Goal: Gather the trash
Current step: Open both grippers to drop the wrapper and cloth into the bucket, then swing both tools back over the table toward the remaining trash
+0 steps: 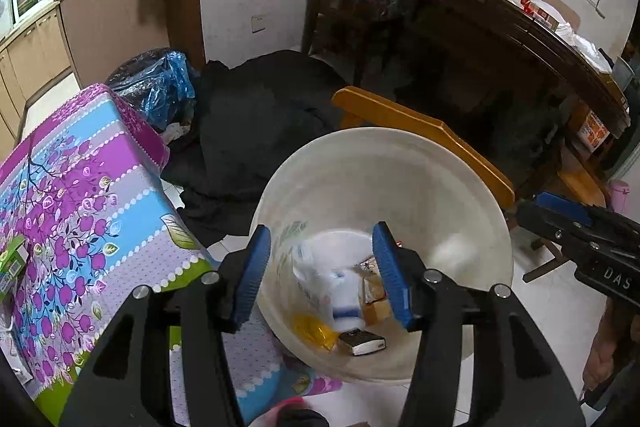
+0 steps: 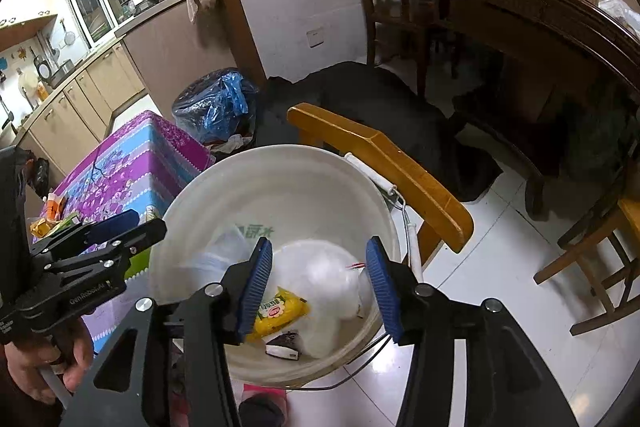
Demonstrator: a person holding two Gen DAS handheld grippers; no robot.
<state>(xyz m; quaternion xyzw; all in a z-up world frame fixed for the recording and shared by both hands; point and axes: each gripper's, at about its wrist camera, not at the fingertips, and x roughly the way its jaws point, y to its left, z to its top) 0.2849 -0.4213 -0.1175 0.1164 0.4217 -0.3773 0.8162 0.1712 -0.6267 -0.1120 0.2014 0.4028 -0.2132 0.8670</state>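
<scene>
Trash lies at the bottom of a white plastic bucket (image 2: 276, 187), directly below and ahead of both grippers, which point steeply down into its mouth. The left gripper (image 1: 322, 267) and the right gripper (image 2: 316, 283) each stand partly open with nothing between the pads; whatever the blurred white shape under each claw is, neither pad touches it. Down in the bucket a yellow snack wrapper (image 2: 280, 313) rests just beyond the right gripper's left finger, its long axis slanting up toward the right, with a small dark-and-white packet (image 2: 285, 346) beside it toward the near wall and a crumpled white plastic bag (image 2: 328, 279) spread across the middle. The bucket's thin wire handle (image 2: 404, 219) hangs down the far right side.

Further rubbish appears to wait on the flowered tablecloth (image 1: 80, 187) to the left of the left gripper, where a green carton (image 1: 14, 261) sits at the edge; the left hand is judged the nearer for that reach. A yellow wooden chair back (image 2: 380, 167) stands just behind the bucket, and a black bin bag with blue liner (image 2: 216, 103) lies farther off.
</scene>
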